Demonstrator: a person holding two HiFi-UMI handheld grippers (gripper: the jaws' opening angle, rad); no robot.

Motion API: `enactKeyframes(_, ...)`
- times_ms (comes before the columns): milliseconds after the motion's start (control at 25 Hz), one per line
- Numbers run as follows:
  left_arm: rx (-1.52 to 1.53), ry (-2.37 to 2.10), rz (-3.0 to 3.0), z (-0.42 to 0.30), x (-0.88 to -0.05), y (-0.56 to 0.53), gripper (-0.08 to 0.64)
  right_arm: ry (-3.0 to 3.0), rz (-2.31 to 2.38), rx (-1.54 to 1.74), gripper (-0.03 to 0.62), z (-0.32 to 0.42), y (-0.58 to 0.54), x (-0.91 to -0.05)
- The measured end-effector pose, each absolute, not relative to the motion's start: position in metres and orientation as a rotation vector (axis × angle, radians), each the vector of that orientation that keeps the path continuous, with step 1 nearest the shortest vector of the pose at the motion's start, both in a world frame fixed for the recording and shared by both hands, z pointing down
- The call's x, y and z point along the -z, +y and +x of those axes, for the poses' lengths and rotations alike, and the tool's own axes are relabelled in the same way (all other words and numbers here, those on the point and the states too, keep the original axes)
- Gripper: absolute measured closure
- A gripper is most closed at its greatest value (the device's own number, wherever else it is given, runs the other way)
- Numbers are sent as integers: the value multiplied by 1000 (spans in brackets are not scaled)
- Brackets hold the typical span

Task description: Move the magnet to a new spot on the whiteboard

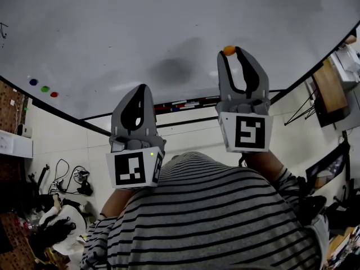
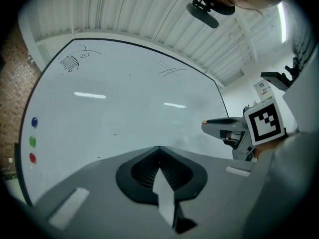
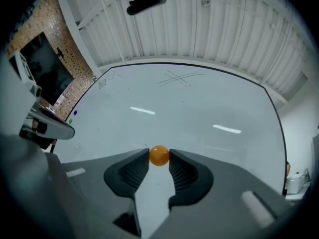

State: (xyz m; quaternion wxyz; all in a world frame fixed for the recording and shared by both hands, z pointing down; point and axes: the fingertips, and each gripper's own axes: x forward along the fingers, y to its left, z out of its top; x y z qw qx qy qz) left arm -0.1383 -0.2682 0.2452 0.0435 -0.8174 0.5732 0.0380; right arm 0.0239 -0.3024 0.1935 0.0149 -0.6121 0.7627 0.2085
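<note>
A small orange magnet [image 1: 229, 50] [image 3: 159, 156] sits against the whiteboard [image 1: 140, 32], pinched between the tips of my right gripper [image 1: 230, 50] [image 3: 159, 157]. Both pads press on its sides, so this gripper is shut on it. In the left gripper view the right gripper [image 2: 219, 123] shows from the side with an orange glint at its tip. My left gripper [image 1: 142, 86] [image 2: 159, 148] hangs lower and to the left, just off the board. Its jaws meet at the tips with nothing between them.
Blue [image 1: 33, 82], green [image 1: 45, 89] and red [image 1: 54, 94] magnets sit in a row near the board's left edge. A tray with markers [image 1: 185, 103] runs along the board's lower frame. Desks and cables crowd the floor at both sides.
</note>
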Motion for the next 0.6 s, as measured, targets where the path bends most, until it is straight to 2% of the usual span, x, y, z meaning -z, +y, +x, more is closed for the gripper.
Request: enactKeyframes(600, -186, 1846, -2472, -63, -254, -157, 545, 2510, -1850, -409, 468, 105, -176, -239)
